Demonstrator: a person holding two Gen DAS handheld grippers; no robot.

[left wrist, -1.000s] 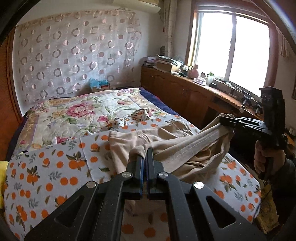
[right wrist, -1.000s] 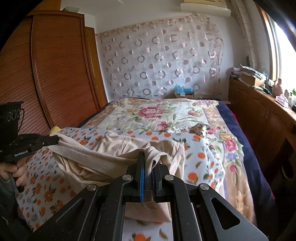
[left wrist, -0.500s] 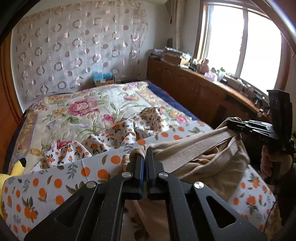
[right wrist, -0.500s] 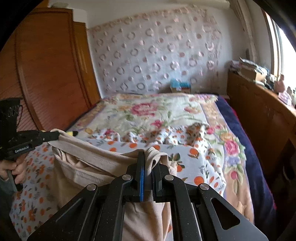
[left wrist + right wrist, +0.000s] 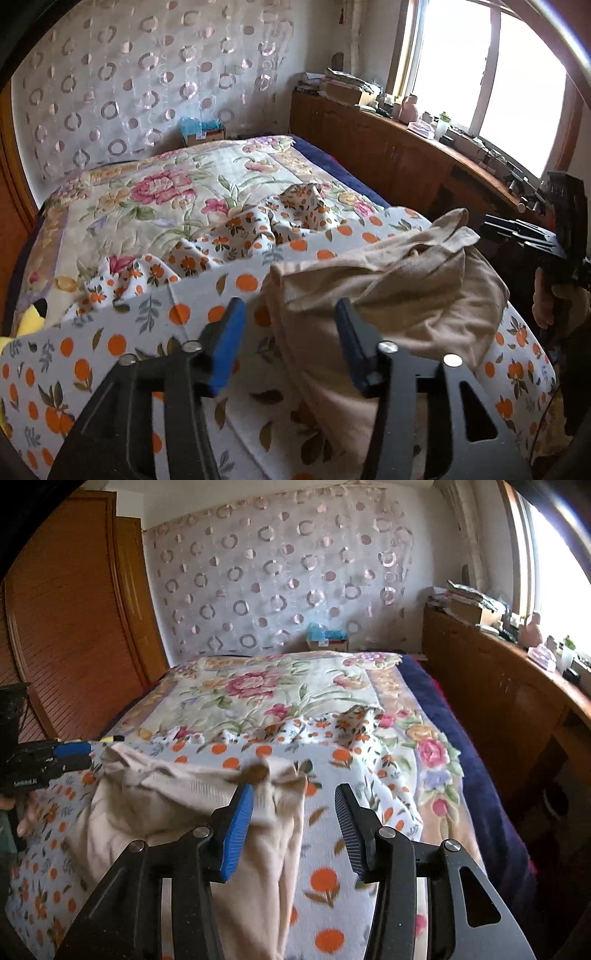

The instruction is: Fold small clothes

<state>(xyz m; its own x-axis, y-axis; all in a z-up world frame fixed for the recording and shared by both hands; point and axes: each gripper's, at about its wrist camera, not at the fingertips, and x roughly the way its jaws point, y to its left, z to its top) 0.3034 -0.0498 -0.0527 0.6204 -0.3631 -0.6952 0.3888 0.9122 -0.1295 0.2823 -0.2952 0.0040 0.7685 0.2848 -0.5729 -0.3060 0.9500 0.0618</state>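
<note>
both jaws opening; beige garment (image 5: 399, 295) released

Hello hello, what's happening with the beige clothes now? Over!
Both tools, left and right, opening, gripping nothing. Beige garment lies bunched on the orange-print sheet. Nothing in the way.

Orange-print sheet (image 5: 110, 332) over floral quilt (image 5: 266, 690), wooden cabinet (image 5: 498, 701), circle-patterned curtain (image 5: 147, 74).

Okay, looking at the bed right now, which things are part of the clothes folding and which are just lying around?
Part of the job:
beige garment, crumpled on the orange-print sheet
left gripper, jaws opening
right gripper, jaws opening

Just lying about:
floral quilt
tissue box
yellow item
clutter on the wooden cabinet
</note>
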